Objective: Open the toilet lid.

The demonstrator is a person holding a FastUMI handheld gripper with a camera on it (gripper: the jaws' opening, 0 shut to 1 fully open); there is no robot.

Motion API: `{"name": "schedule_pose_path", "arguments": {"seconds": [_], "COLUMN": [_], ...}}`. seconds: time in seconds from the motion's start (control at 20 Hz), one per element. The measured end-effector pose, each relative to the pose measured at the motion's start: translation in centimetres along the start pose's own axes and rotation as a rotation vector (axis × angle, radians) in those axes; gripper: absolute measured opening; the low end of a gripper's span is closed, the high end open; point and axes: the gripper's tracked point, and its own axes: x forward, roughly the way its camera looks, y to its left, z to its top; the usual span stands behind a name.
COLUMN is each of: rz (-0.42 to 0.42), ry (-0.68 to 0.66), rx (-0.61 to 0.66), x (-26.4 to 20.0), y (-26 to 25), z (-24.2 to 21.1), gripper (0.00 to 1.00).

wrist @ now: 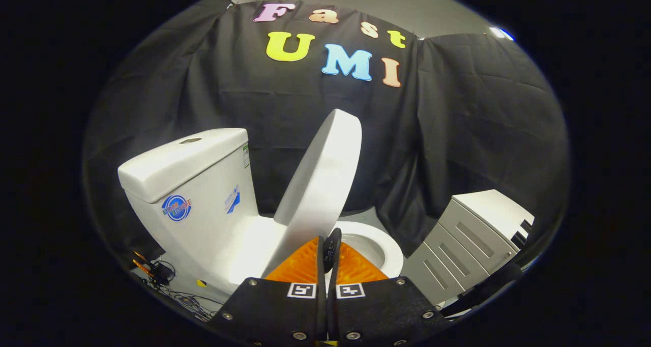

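The toilet lid [321, 181] stands raised and tilted, just ahead of my fingers [305, 265], leaning toward the tank [190, 184]. The bowl rim [379, 248] lies exposed beyond it. My fingers are closed together with nothing between them. A grey drawer cabinet [470, 240] stands beside the toilet.

The gripper [328, 255] has black screwed plates, square coded markers, and orange ribbed jaws.
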Motion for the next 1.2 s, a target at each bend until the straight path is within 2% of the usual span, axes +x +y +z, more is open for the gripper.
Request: {"name": "schedule_pose_path", "arguments": {"seconds": [0.55,0.85,1.2], "rz": [0.078,0.189,0.192], "ry": [-0.07,-0.096,-0.1], "rx": [-0.16,-0.109,-0.119], "x": [-1.4,-1.7,-2.2], "y": [7.4,11.6,13.3], "z": [2.5,3.5,3.5], "gripper": [0.0,0.0,0.0]}}
